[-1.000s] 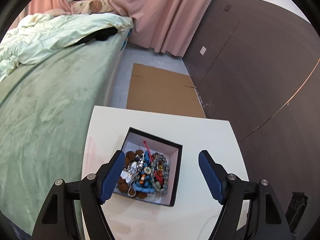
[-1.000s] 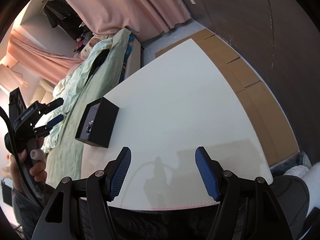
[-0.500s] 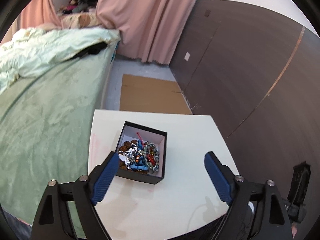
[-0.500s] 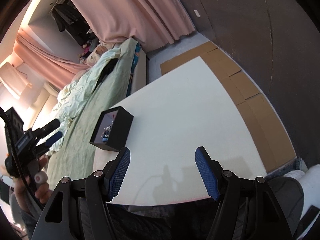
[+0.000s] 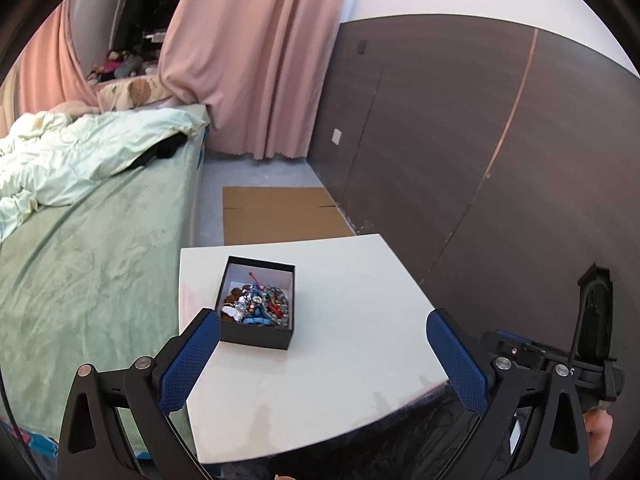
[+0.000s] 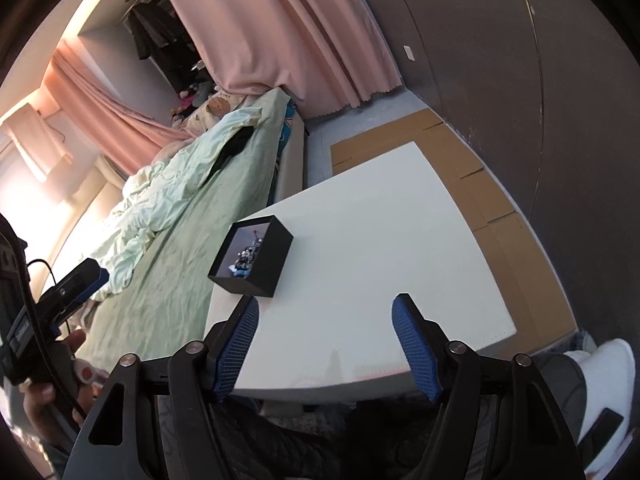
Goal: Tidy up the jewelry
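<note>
A black open box (image 5: 256,332) with a white lining sits on the left part of a white table (image 5: 352,320). It holds a tangled heap of beaded jewelry (image 5: 258,306) in brown, blue, red and silver. My left gripper (image 5: 324,344) is open and empty, held back above the table's near edge. In the right wrist view the same box (image 6: 262,264) stands ahead and left of my right gripper (image 6: 326,340), which is open and empty over the near edge of the table (image 6: 380,248). The left gripper also shows there at far left (image 6: 76,284).
A green bed (image 5: 80,264) runs along the table's left side. Flat cardboard (image 5: 276,216) lies on the floor beyond the table. A dark wall panel (image 5: 480,160) is on the right, pink curtains (image 5: 256,60) behind. My knee and white shoe (image 6: 608,384) are at lower right.
Both grippers have pulled back and up from the table, so the box looks smaller and farther away. Both stay open and empty. The box has not moved.
</note>
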Tool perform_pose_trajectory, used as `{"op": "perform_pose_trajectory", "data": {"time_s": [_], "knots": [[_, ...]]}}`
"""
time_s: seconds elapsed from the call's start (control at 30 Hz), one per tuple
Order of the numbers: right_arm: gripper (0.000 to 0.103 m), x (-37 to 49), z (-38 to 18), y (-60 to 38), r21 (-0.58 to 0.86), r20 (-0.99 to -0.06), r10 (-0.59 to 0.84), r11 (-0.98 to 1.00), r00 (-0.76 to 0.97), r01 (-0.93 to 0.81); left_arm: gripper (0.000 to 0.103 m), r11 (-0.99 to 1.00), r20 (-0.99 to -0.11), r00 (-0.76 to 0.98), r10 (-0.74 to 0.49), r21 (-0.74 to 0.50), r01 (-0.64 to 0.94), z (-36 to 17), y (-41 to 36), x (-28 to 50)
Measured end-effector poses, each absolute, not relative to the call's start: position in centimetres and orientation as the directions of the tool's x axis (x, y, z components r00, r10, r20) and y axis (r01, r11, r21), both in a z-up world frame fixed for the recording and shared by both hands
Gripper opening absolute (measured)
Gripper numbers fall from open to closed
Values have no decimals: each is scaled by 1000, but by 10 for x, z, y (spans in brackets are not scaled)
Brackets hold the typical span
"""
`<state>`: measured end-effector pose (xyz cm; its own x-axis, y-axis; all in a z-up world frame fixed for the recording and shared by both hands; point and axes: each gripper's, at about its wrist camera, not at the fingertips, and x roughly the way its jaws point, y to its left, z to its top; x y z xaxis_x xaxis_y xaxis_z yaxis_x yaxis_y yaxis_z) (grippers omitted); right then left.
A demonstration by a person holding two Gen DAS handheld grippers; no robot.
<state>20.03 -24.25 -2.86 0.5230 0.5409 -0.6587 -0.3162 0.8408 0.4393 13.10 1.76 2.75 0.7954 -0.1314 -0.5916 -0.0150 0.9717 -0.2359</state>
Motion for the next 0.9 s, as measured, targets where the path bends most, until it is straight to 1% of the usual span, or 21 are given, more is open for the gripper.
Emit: {"op": "perform_pose_trajectory", "data": {"time_s": [0.07,0.1,0.17,0.3,0.33,0.37,0.6,0.83,0.9], "knots": [[85,192,-21,-241,429,-647,540,842,538,-329,103,973,-581,803,-132,-229,-5,32,14,121],[86,188,-17,-241,424,-642,539,842,545,-333,103,974,-574,808,-133,-226,0,35,11,114],[93,178,-8,-242,410,-633,529,849,565,-334,103,974,-564,815,-137,-226,8,39,8,106],[96,163,-1,-243,376,-646,488,873,587,-311,103,977,-539,830,-144,-211,33,47,-1,84],[102,158,1,-243,369,-647,482,876,591,-310,103,979,-530,836,-143,-201,40,50,-5,78],[103,155,3,-243,363,-647,477,879,595,-310,103,980,-522,841,-142,-196,43,51,-7,72],[103,131,8,-241,341,-649,477,879,593,-334,103,978,-509,849,-145,-204,45,50,-16,49],[103,113,16,-243,348,-631,514,857,581,-381,103,980,-547,826,-135,-194,32,42,-18,34],[103,109,19,-244,325,-630,497,867,597,-379,103,981,-551,824,-136,-193,33,40,-19,31]]}}
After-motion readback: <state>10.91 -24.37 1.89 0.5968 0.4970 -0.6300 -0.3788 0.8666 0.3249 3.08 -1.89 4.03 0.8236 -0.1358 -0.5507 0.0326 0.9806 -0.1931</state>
